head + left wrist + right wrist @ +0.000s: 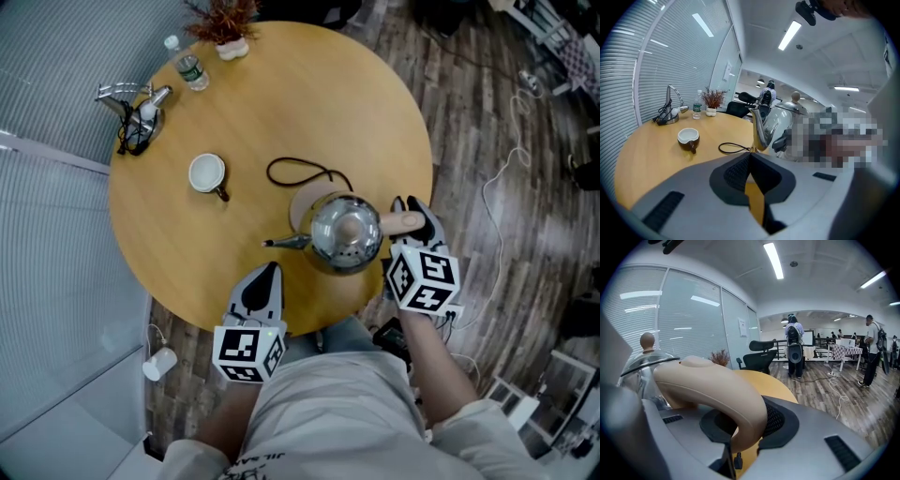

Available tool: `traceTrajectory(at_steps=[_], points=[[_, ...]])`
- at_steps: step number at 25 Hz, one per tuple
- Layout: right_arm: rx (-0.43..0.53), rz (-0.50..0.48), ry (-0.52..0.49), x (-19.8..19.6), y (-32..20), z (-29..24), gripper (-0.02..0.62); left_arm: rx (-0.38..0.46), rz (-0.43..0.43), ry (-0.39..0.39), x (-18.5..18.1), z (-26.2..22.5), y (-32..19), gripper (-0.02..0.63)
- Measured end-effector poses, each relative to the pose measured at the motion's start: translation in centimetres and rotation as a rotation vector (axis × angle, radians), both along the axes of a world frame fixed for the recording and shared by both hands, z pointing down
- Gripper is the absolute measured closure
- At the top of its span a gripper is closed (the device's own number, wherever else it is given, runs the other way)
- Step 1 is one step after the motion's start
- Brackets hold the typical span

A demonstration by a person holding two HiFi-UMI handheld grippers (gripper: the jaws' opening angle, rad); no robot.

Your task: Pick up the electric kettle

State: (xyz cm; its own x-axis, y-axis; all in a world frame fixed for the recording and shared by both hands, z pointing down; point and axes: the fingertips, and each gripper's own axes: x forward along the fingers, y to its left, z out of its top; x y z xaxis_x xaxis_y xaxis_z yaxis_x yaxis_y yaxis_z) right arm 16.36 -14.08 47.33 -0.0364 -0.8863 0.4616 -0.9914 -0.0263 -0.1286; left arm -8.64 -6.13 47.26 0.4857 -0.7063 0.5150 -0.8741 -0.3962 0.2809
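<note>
While the head view lays out the whole round table (187,234), only the right gripper view shows the grip itself. There the right gripper (745,425) has its jaws pinched on the beige handle (712,390) of the kettle (644,369), one dark pad on each side of the loop. From above, that contact is mostly hidden under the gripper's own body.

The left gripper view adds two things. The left gripper (750,157) has its jaws pressed together with nothing between them, and it hovers over the table's near edge, well short of the kettle. That view also gives the kettle in profile, with the thin spout (758,129) rising and curving toward the camera side and a round knob (795,96) on the lid.

The kettle stands upright on its base (302,208), near the table edge closest to the person. Its long axis runs across the head view, with the spout pointing to the person's left and the handle to the right.

A black cord (298,172) loops on the wood behind the kettle. A white cup (207,173) sits farther left, and a water bottle (187,64) and a small potted plant (225,23) stand at the far rim.
</note>
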Motion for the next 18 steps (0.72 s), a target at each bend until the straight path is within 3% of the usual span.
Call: traceTrajectory(at_steps=[18], points=[[-0.001, -0.003, 0.006, 0.6, 4.7, -3.3, 0.489, 0.037, 0.046, -0.007, 0.8, -1.7, 2.6, 0.603]])
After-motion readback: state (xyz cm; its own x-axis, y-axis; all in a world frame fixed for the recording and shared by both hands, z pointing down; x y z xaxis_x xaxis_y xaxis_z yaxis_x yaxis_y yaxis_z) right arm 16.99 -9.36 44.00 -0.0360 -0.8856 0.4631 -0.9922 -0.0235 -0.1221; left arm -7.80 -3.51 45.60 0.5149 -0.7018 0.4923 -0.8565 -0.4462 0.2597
